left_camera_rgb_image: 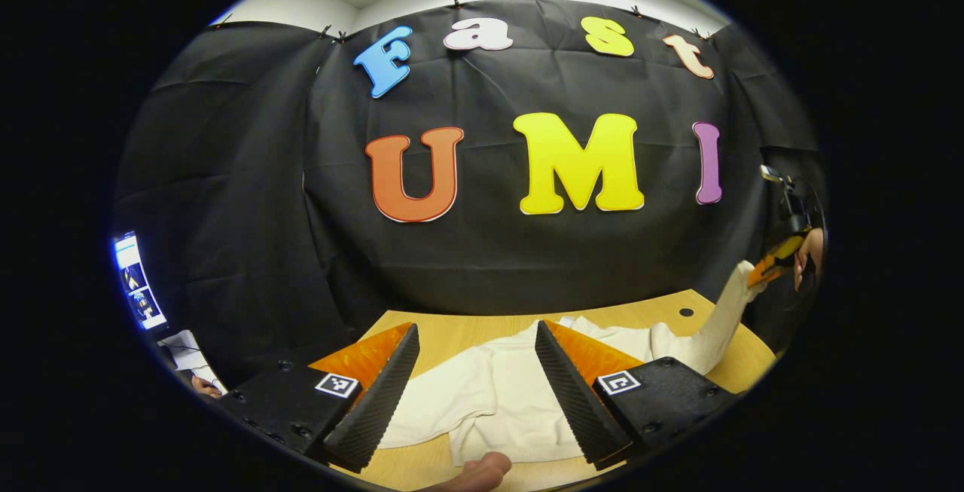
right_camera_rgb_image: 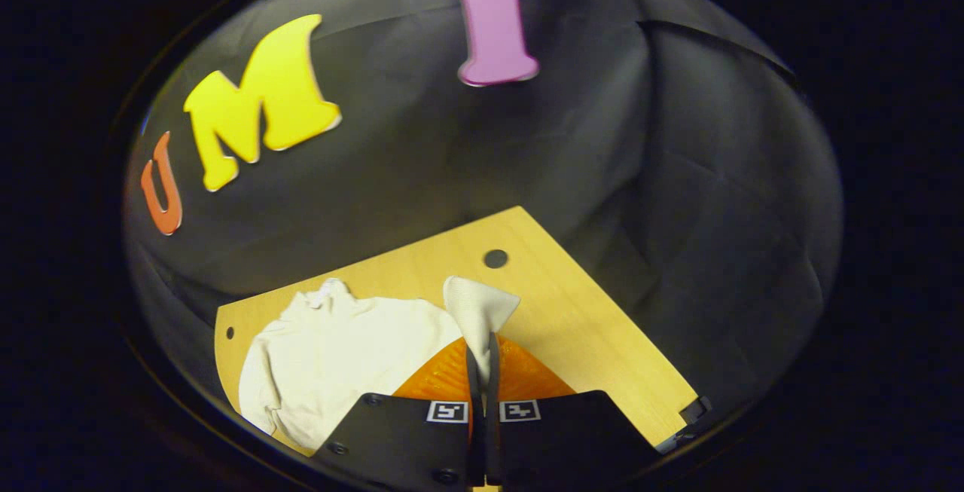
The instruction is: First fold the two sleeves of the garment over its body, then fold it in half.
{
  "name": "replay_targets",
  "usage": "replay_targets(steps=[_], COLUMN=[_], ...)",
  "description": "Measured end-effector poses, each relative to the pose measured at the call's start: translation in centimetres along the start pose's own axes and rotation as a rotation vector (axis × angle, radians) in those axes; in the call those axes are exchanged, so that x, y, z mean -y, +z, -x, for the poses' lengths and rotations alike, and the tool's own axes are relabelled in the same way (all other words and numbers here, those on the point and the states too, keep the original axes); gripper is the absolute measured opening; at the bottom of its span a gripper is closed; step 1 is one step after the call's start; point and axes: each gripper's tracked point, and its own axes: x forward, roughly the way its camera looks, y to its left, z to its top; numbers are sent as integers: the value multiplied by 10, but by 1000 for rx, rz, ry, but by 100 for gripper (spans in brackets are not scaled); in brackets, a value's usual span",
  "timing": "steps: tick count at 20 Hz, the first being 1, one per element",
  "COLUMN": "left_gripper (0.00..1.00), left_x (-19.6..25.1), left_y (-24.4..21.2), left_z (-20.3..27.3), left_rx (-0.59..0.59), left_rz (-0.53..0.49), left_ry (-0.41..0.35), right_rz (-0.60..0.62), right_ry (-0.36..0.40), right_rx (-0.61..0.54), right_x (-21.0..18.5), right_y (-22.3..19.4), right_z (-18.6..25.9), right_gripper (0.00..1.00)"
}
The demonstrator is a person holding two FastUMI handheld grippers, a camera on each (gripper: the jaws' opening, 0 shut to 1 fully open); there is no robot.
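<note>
A cream long-sleeved garment [left_camera_rgb_image: 482, 394] lies spread on the wooden table [left_camera_rgb_image: 452, 330]. My left gripper [left_camera_rgb_image: 474, 383] hovers open just above its near part, with nothing between the fingers. In the left gripper view the right gripper [left_camera_rgb_image: 776, 262] is at the far right, lifting one sleeve [left_camera_rgb_image: 723, 319] up off the table. In the right gripper view my right gripper [right_camera_rgb_image: 482, 352] is shut on that sleeve's cuff [right_camera_rgb_image: 478, 307], which sticks up past the fingertips. The garment's body [right_camera_rgb_image: 339, 349] lies flat to the left of it, collar toward the far edge.
The table [right_camera_rgb_image: 572, 311] has a small dark hole [right_camera_rgb_image: 495, 258] near its far right corner and ends at the black cloth wall. A fingertip [left_camera_rgb_image: 482, 471] shows at the near table edge. A lit screen [left_camera_rgb_image: 135, 281] stands at far left.
</note>
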Motion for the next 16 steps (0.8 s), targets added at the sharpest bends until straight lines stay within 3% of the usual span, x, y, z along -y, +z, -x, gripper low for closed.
replay_targets(steps=[3,7,12,16], left_gripper=[99,99,99,99], left_x=[-23,-55,-90,-117], left_y=[-8,-24,-44,-56], left_z=[1,-2,-4,-4], left_rx=[-13,-37,-72,-87], left_rz=[12,17,27,20], left_ry=[11,40,81,122], right_rz=[98,189,281,365], right_ry=[142,281,387,419], right_rx=[19,-8,-80,-193], right_x=[-117,-239,-353,-414], right_y=[4,-30,-88,-155], right_z=[11,12,-10,-38], right_gripper=[0,0,0,0])
